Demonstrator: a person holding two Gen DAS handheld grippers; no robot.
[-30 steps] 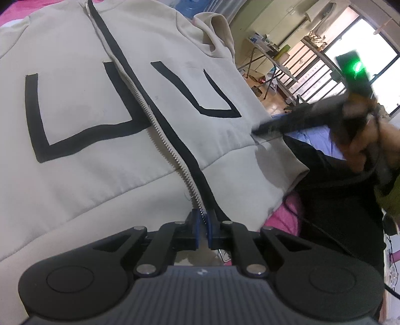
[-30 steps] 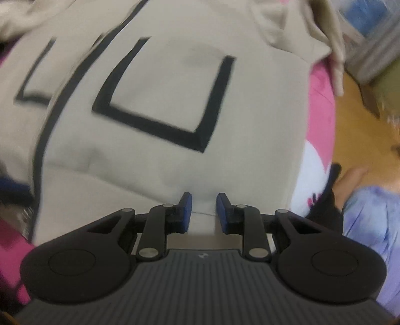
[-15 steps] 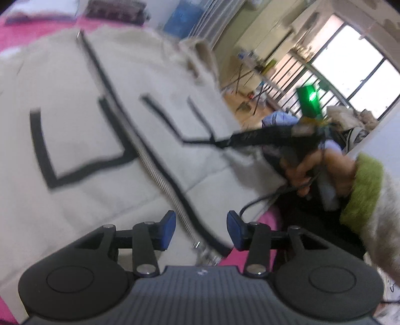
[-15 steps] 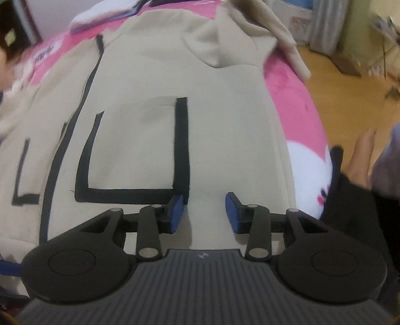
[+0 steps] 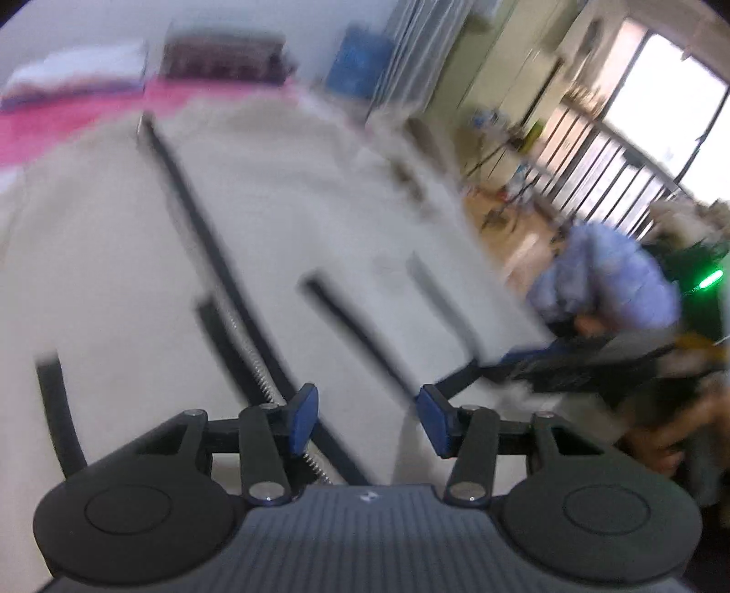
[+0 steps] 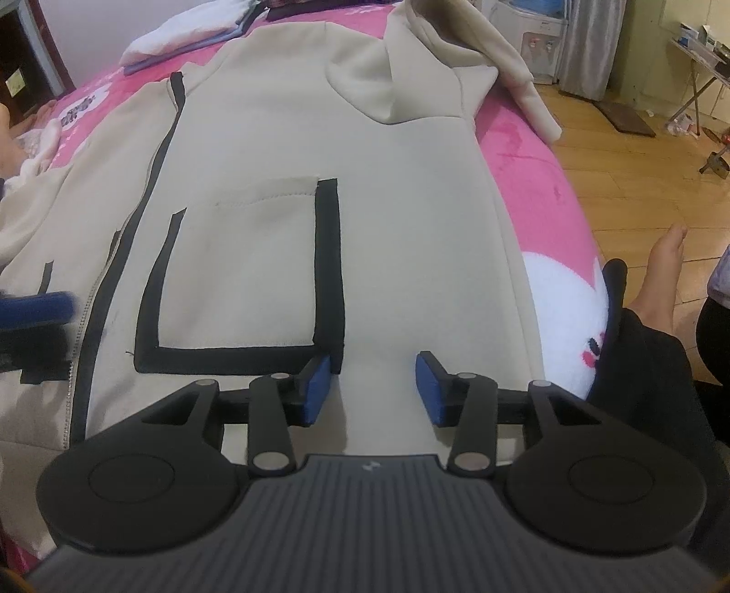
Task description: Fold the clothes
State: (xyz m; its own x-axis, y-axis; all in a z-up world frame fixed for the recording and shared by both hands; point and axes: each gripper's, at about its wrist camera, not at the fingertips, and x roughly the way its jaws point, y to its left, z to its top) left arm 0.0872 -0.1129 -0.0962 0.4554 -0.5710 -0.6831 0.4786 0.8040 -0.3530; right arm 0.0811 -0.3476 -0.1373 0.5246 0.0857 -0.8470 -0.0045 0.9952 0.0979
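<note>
A cream hoodie [image 6: 410, 219] lies spread flat, front side up, on a pink blanket [image 6: 538, 164] that covers the bed. Black trim runs down both sides of the zipper [image 6: 80, 319], which is closed along the centre line. Two patch pockets sit low on the front, each outlined in thick black on three sides; the pocket [image 6: 246, 273] nearer the right gripper shows a stitched top edge and faint soiling. The hood [image 6: 410, 68] is bunched at the far end, and one sleeve [image 6: 520, 73] trails off the bed edge toward the wooden floor [image 6: 638, 150].

The right gripper [image 6: 372, 387] hovers over the lower hem area, just beside the pocket's black corner — its jaws are opening, the blue pads apart with only flat fabric beneath, nothing pinched. The left gripper [image 5: 367, 422] is over the zipper line near the hem; its view is heavily blurred. Its jaws are also opening, the pads apart and holding nothing.

A stack of folded laundry [image 6: 182, 32] sits at the far corner of the bed. A person's bare foot [image 6: 661, 269] rests on the floor to the right.
</note>
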